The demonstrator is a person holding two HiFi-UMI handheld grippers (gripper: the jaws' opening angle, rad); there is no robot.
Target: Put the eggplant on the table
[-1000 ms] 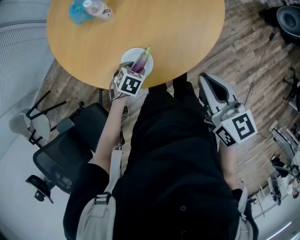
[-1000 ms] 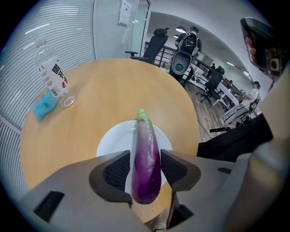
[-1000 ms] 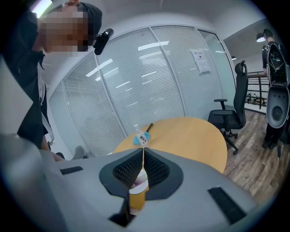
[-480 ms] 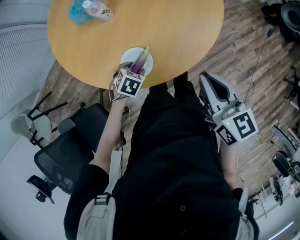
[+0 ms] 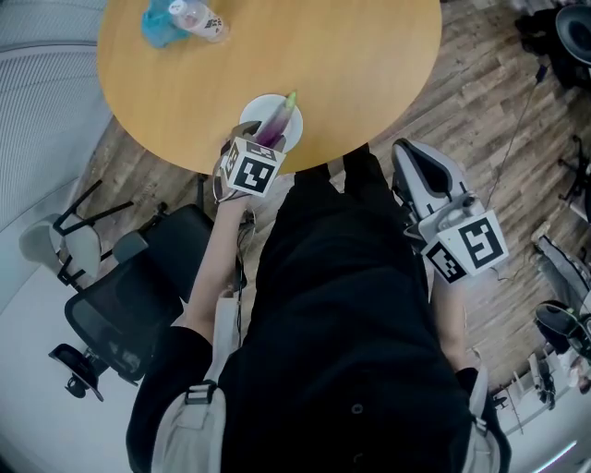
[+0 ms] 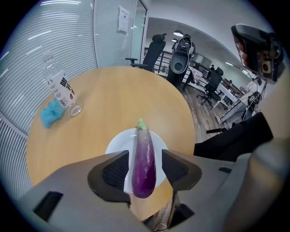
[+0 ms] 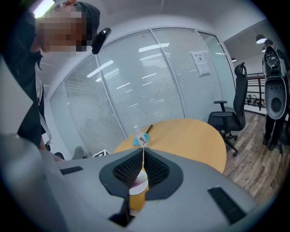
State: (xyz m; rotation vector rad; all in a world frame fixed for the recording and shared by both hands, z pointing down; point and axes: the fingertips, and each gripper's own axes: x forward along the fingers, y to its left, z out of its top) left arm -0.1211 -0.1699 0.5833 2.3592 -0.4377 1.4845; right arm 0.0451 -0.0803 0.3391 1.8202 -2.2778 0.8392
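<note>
A purple eggplant (image 5: 280, 117) with a green tip lies on a white plate (image 5: 258, 114) at the near edge of the round wooden table (image 5: 351, 55). My left gripper (image 5: 264, 140) points steeply down over it. In the left gripper view the eggplant (image 6: 145, 161) sits between the two pads (image 6: 118, 170) with a narrow gap on each side, so the left gripper (image 6: 145, 156) is open. The right gripper (image 5: 411, 157) hangs at the person's right side over the floor. Its jaws (image 7: 143, 152) are shut with nothing between them.
A clear bottle (image 5: 194, 17) and a blue cloth (image 5: 155, 26) lie at the table's far left. A black office chair (image 5: 129, 314) stands to my left. Office chairs and equipment stand on the wooden floor (image 5: 480, 102) at the right.
</note>
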